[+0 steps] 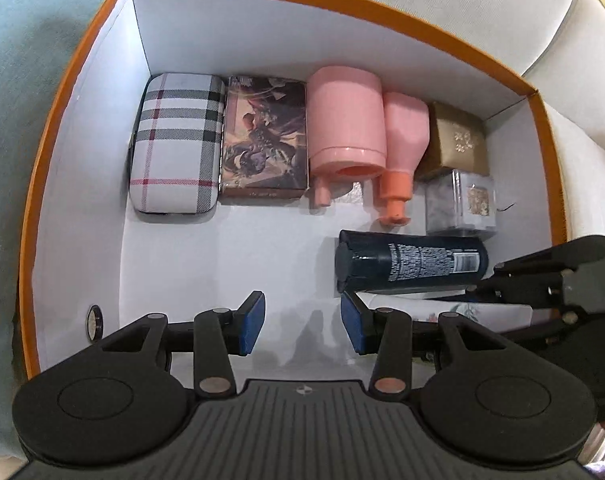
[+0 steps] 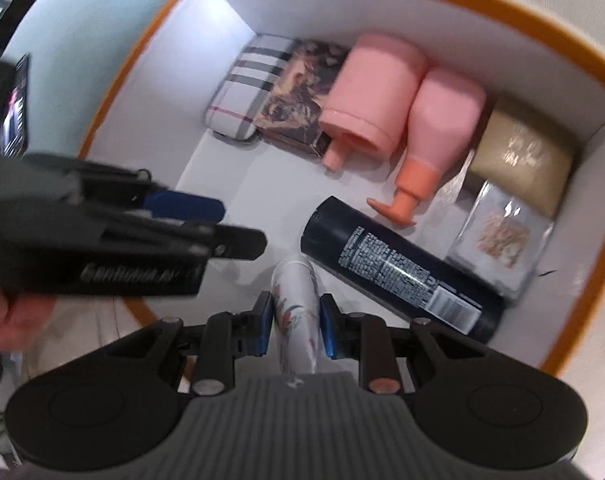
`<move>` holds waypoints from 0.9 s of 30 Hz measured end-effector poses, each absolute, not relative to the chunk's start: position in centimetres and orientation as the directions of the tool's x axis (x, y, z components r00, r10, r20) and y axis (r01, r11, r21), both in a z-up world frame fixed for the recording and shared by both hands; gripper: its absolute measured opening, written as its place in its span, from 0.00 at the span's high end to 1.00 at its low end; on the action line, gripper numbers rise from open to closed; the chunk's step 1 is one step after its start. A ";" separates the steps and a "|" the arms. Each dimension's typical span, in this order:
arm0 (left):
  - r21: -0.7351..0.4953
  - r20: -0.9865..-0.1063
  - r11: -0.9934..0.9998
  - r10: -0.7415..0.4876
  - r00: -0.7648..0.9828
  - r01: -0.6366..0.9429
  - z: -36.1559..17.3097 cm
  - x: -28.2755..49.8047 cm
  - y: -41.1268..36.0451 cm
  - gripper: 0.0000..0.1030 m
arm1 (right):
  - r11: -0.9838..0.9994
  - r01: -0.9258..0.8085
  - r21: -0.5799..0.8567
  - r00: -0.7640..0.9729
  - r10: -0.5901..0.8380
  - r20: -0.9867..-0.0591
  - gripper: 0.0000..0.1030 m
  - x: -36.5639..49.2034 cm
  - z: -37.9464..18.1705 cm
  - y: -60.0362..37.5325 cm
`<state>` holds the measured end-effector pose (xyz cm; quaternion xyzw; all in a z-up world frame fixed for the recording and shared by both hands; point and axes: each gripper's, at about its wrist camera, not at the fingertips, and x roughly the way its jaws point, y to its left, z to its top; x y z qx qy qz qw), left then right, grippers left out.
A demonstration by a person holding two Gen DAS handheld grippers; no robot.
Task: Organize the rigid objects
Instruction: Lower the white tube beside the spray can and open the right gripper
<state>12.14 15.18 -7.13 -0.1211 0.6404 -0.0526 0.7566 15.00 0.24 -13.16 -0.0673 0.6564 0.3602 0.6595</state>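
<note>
An off-white upholstered cushion [image 1: 462, 4] fills the upper right of the left wrist view. A darker seam [image 1: 569, 16] runs down its right part and separates it from a second cushion section [image 1: 598, 92] of the same fabric. A pale teal cloth [image 1: 26, 80] covers the left side of that view. In the right wrist view the same teal cloth [image 2: 86, 36] appears at upper left. A dark lit screen [image 2: 16, 108] stands at the left edge; its content is blurred.
</note>
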 end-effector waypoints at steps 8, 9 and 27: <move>-0.274 -0.948 0.959 -0.258 0.184 -0.067 -8.5 12.1 14.0 0.51 | 0.767 -0.585 0.265 -0.069 0.278 -0.958 0.71 14.2 -13.1 -0.1; -0.279 -0.947 0.958 -0.262 0.186 -0.069 -8.6 12.0 13.9 0.51 | 0.761 -0.598 0.252 -0.059 0.272 -0.960 0.69 14.0 -12.9 0.0; -0.322 -0.924 0.942 -0.291 0.247 -0.095 -8.4 10.1 14.3 0.51 | 0.665 -0.746 -0.035 0.132 0.095 -0.987 0.70 11.7 -8.8 -0.7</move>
